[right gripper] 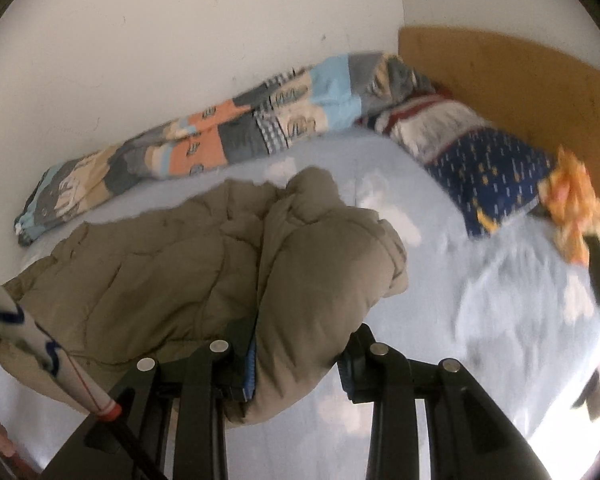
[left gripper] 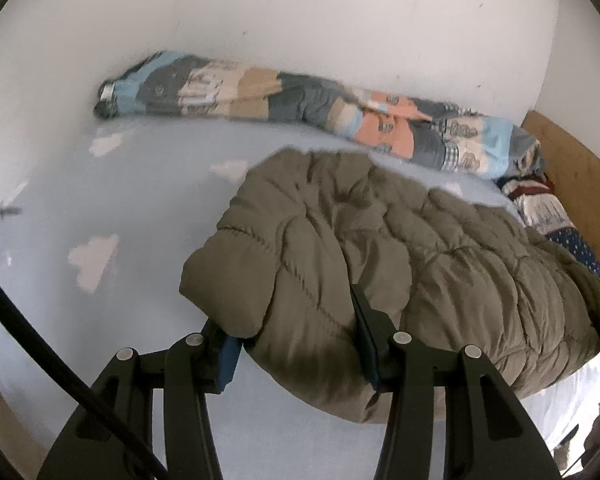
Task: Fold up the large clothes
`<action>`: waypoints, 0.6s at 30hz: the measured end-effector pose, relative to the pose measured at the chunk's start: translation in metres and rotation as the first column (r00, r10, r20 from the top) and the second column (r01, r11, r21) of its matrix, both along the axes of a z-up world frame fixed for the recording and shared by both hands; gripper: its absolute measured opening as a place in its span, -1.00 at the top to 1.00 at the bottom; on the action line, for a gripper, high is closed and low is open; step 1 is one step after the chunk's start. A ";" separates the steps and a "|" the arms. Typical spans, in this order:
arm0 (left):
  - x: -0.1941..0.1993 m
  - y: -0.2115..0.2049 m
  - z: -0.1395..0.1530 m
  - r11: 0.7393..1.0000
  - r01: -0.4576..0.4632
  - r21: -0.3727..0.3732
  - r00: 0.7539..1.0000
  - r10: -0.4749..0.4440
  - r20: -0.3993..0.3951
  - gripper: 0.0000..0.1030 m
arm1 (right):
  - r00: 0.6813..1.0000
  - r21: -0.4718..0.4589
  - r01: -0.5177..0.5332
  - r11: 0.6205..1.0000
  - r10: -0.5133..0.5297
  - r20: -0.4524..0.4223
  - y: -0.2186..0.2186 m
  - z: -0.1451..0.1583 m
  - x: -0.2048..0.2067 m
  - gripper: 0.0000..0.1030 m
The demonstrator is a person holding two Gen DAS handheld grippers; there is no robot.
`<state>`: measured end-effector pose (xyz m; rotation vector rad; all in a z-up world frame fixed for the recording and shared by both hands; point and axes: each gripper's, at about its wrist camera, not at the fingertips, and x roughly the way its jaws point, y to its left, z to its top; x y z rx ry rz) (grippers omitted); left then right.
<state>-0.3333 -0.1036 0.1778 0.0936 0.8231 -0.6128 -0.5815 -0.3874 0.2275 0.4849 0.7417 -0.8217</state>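
Progress, left wrist view: your left gripper (left gripper: 300,344) is clamped on a thick fold of the olive-brown quilted puffer coat (left gripper: 380,248), which spreads ahead and to the right of the jaws over the pale blue cloud-print bedsheet (left gripper: 100,200). Bundled already, not flat.

Right wrist view: your right gripper (right gripper: 296,360) pinches the coat's other end (right gripper: 180,264); the bulk sits ahead and left of it. Patchwork rolled blanket (right gripper: 220,136) lies beyond, well apart.

Judgement: mid-fold. The coat looks lifted and doubled; laying down and squaring remain.
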 end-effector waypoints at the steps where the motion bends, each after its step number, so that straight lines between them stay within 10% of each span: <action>1: -0.008 0.007 -0.008 1.000 0.001 0.013 1.000 -0.001 -0.016 0.04 | 1.000 0.026 0.003 1.000 -0.003 0.003 0.004 -0.006 -0.009 0.34; 7: -0.010 0.033 -0.054 0.998 -0.051 0.032 0.970 0.057 -0.235 -0.19 | 0.995 0.287 0.072 0.955 -0.088 0.044 0.000 -0.053 -0.052 0.16; 12: -0.001 0.075 -0.060 0.983 -0.158 -0.098 0.909 0.106 -0.403 -0.32 | 0.931 0.616 0.175 0.768 -0.333 0.152 -0.028 -0.088 -0.108 -0.31; 18: -0.007 0.104 -0.029 0.953 -0.276 -0.126 0.938 0.238 -0.254 -0.32 | 0.845 0.551 0.352 0.757 -0.510 0.161 -0.031 -0.068 -0.157 -0.36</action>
